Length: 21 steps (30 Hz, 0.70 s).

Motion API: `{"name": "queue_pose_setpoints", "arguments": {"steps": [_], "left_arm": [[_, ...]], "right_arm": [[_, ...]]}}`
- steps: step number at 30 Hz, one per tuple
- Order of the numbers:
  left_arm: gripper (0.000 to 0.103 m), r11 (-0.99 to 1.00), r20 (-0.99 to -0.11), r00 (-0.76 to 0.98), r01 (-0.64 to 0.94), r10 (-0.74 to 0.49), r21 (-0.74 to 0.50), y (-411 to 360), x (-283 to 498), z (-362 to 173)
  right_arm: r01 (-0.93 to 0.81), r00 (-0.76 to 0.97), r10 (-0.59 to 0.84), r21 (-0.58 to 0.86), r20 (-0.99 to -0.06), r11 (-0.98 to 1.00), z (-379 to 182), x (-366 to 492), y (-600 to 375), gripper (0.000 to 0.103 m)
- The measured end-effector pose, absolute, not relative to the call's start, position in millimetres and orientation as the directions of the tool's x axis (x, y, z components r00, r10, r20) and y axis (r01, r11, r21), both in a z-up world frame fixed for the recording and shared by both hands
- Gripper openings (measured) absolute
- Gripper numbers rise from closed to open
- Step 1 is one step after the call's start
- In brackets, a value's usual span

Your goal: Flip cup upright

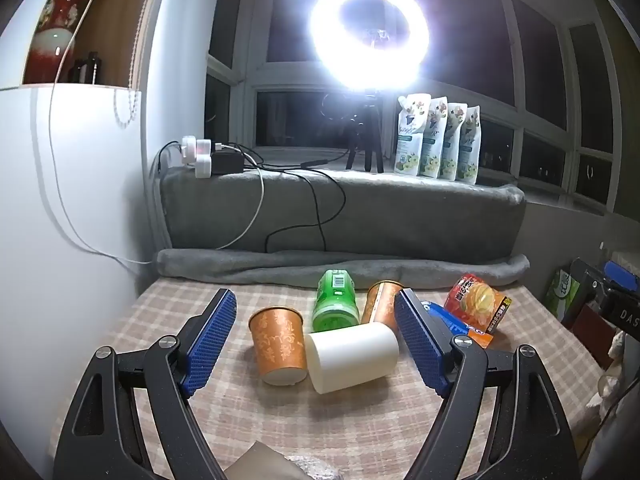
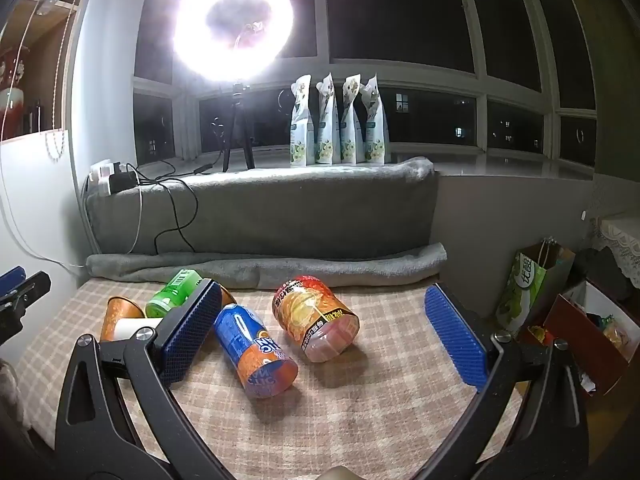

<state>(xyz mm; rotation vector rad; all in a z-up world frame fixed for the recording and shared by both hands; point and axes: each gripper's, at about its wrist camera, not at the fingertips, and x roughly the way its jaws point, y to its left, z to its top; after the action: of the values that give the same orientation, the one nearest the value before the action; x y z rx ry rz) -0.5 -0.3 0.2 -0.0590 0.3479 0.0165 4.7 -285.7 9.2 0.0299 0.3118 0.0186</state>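
Several cups lie tipped on the checked desk (image 1: 168, 320). I hold my left hand-held gripper (image 1: 316, 344) wide open and empty, framing the white cup (image 1: 352, 356) on its side at lower centre, ready to close on it. My right hand-held gripper (image 2: 320, 332) hangs open, empty, over the blue cup (image 2: 256, 352).

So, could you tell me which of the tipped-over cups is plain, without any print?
The white cup, lying between the left gripper's open fingers; every other cup carries a pattern or label.
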Motion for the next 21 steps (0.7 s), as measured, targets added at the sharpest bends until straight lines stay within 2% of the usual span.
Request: {"name": "queue_pose_setpoints", "arguments": {"steps": [21], "left_arm": [[0.081,0.998,-0.324,0.945,-0.052,0.037,-0.037,2.8,-13.3,15.5]], "right_arm": [[-0.022,0.957,0.040,0.065,-0.287,0.998,26.9,-8.3,-293.3,0.103]]}}
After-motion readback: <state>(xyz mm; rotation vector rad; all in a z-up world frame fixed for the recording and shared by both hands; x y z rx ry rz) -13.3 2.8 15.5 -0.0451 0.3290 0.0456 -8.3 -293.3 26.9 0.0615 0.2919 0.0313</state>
